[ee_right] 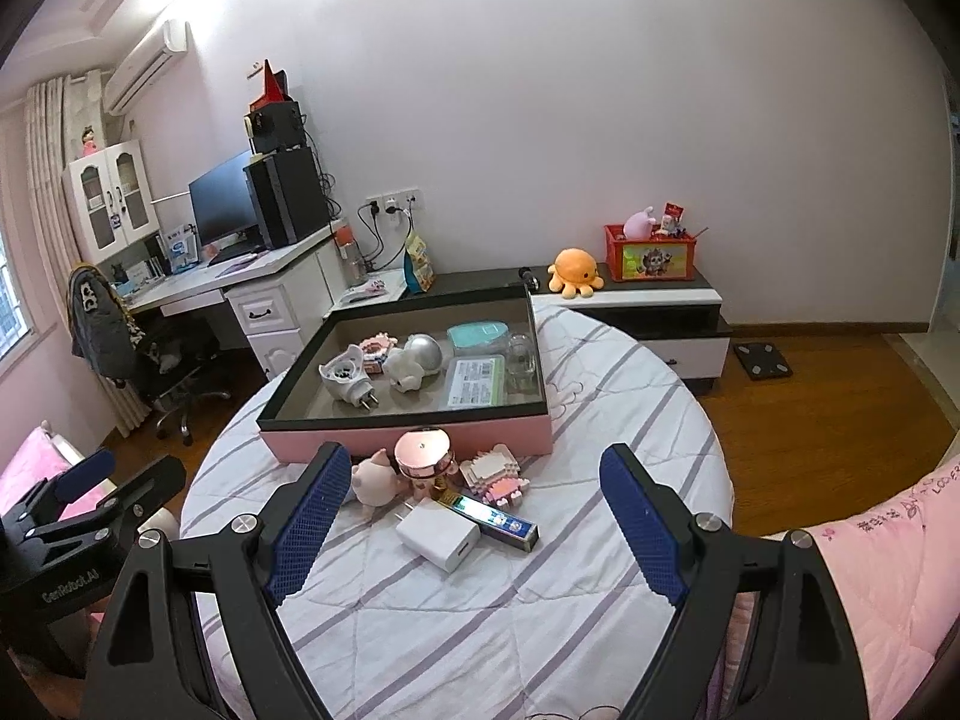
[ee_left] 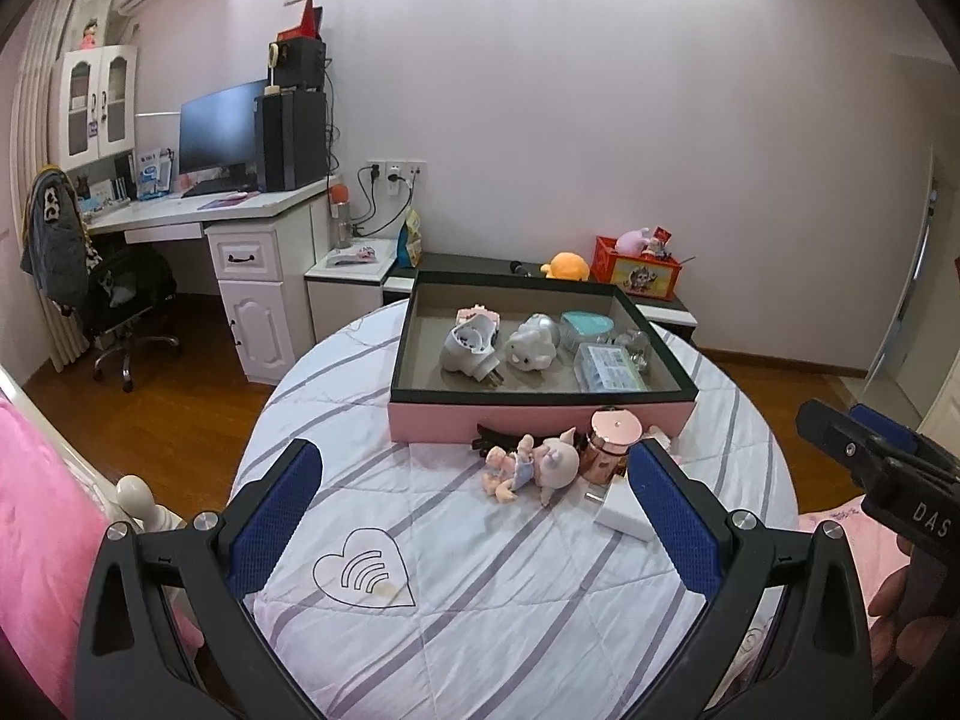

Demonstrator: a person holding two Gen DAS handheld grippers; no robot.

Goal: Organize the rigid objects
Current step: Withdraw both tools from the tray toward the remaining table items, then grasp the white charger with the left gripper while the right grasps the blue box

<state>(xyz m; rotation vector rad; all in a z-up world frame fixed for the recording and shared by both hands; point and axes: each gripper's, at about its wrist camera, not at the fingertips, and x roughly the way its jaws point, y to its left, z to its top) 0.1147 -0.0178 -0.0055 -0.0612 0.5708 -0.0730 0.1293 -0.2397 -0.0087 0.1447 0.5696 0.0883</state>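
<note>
Pink-walled box [ee_right: 420, 438] holds several trinkets; both tools [ee_left: 474, 516] [ee_right: 474, 525] gape, empty.

Bright even indoor light; ceiling glare; strong fisheye edges; sharp.

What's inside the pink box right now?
In the pink box: a grey plug-in device, a pink toy block piece, a white-and-silver figurine, a teal case, a clear flat case and clear glass items. Its near-wall floor strip is hidden.
</note>
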